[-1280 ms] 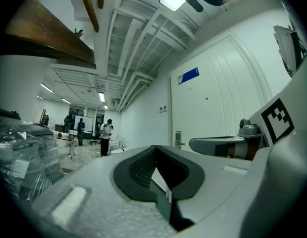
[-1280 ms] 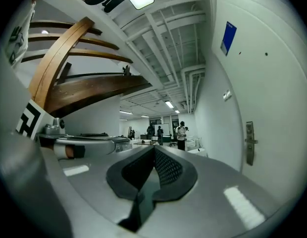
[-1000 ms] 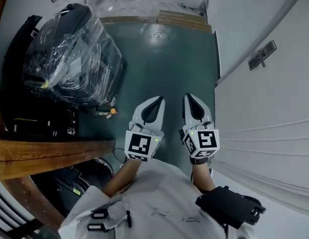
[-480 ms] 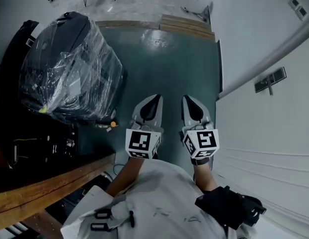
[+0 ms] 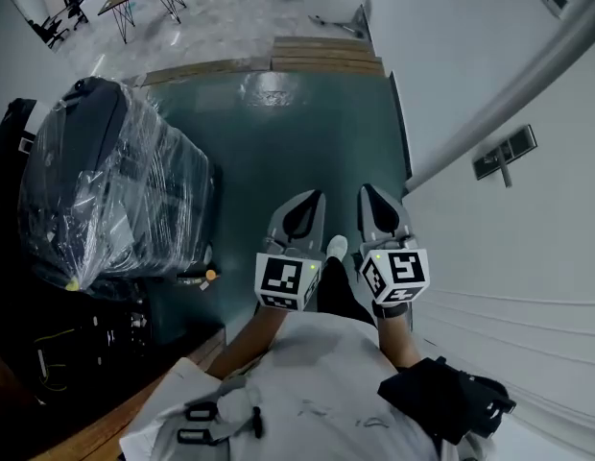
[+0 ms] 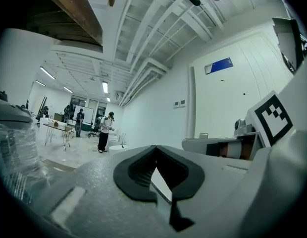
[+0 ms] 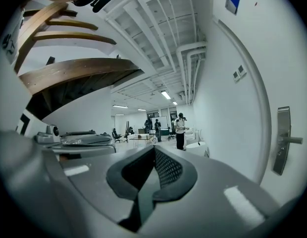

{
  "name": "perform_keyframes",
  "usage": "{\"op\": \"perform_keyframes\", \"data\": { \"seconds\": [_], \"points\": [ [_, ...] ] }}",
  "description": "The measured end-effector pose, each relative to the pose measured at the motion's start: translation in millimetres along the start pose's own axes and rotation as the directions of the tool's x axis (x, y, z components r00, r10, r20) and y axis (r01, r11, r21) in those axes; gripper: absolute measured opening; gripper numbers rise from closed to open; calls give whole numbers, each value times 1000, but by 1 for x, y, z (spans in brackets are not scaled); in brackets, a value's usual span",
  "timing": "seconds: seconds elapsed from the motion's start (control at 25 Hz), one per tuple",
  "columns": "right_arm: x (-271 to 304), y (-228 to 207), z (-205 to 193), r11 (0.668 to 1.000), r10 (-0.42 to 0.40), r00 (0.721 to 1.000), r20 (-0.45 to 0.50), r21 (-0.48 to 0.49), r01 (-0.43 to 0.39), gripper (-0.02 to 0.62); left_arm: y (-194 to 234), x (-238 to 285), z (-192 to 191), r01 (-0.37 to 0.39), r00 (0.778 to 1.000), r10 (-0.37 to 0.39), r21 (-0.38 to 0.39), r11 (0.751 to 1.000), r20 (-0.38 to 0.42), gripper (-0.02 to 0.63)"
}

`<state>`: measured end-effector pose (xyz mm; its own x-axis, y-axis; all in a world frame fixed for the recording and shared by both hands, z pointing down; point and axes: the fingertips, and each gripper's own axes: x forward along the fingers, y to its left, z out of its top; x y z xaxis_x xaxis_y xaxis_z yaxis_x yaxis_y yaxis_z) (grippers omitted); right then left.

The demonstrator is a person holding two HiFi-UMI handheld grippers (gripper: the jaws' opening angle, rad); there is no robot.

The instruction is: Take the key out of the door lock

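teal floor (image 5: 307, 133) runs ahead of us, and the white door (image 5: 528, 257) stands along our right. we judge this to be the approach, with nothing of the task done yet. the left gripper (image 5: 307, 205) and the right gripper (image 5: 376, 205) are carried side by side, pointing far along the floor. each has its jaws pressed together with nothing between them. the lock plate (image 5: 504, 154), with its lever, sits on the door, farther off than both grippers and to their right. the key we cannot make out in any view; it is too small, so we take it to be at that plate. next, as we see it, the right gripper has to swing right toward the plate, spread its jaws and close on the key's head before drawing it straight out.

as for writing, a blue sign (image 6: 218, 65) sits high up at the door in the left gripper view, too small to read. each marker cube (image 5: 288, 281) bears black-and-white squares, not letters. no brand shows anywhere, not even on the plastic-wrapped bulk (image 5: 115, 190) at left.
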<state>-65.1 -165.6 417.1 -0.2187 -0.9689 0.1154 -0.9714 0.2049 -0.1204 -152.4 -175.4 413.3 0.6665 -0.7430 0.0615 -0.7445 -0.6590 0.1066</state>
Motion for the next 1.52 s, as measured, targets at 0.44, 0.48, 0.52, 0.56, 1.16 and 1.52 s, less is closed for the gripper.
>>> {"op": "perform_keyframes", "data": {
  "seconds": [0.44, 0.48, 0.52, 0.56, 1.16, 1.52],
  "points": [
    [112, -161, 57, 999, -37, 998, 56, -8, 37, 6, -16, 205, 50, 70, 995, -75, 77, 995, 63, 0],
    [114, -175, 60, 999, -48, 997, 57, -10, 48, 6, -19, 221, 50, 80, 995, -85, 76, 994, 56, 0],
    [114, -189, 60, 998, -61, 997, 52, -8, 61, 6, -24, 237, 48, 93, 994, -97, 72, 993, 49, 0],
    [114, -203, 57, 997, -79, 996, 44, -2, 79, 6, -30, 251, 45, 110, 993, -113, 68, 992, 42, 0],
    [57, -404, 28, 795, -596, 803, -9, 131, 592, 6, -183, 416, 11, 657, 753, -657, 18, 753, -32, 0],
    [47, -466, 41, 556, -822, 569, -33, 173, 813, 6, -227, 511, 13, 843, 533, -841, -24, 537, -86, 0]
  ]
}}
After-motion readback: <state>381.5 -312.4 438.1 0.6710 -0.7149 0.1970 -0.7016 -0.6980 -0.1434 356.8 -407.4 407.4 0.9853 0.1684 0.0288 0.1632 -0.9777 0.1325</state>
